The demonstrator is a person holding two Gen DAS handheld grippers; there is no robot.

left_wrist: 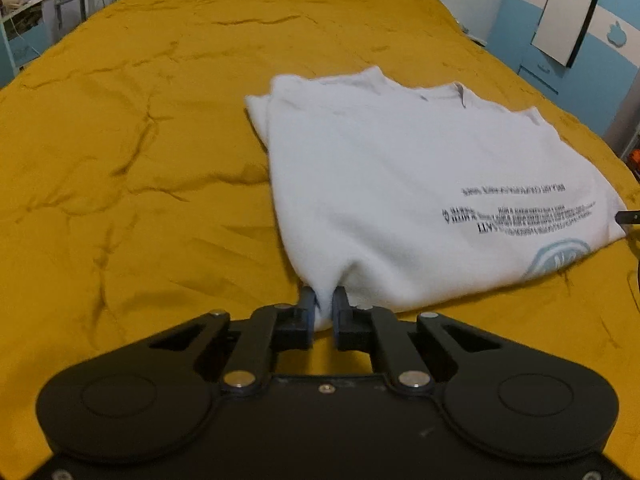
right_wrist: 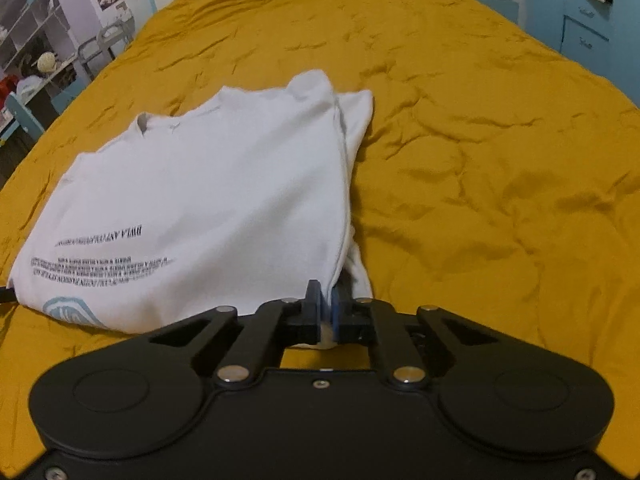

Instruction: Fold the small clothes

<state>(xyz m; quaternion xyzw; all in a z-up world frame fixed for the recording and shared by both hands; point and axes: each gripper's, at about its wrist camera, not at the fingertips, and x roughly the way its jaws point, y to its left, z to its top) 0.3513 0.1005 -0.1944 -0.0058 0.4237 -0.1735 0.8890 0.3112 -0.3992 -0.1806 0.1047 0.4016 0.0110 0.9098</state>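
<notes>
A white T-shirt (left_wrist: 400,192) with black lettering and a pale blue round logo lies partly folded on the mustard bedspread (left_wrist: 120,180), collar at the far end. My left gripper (left_wrist: 324,300) is shut on the shirt's near left corner. In the right wrist view the same T-shirt (right_wrist: 200,208) lies to the left, and my right gripper (right_wrist: 326,296) is shut on its near right corner, where a folded layer edge runs away from me. The tip of the right gripper shows at the right edge of the left wrist view (left_wrist: 629,216).
The bedspread (right_wrist: 480,180) is wrinkled all around the shirt. Shelves and chairs (right_wrist: 36,60) stand past the bed's left side. Blue cabinets (right_wrist: 588,28) and a white panel (left_wrist: 568,8) stand on the right.
</notes>
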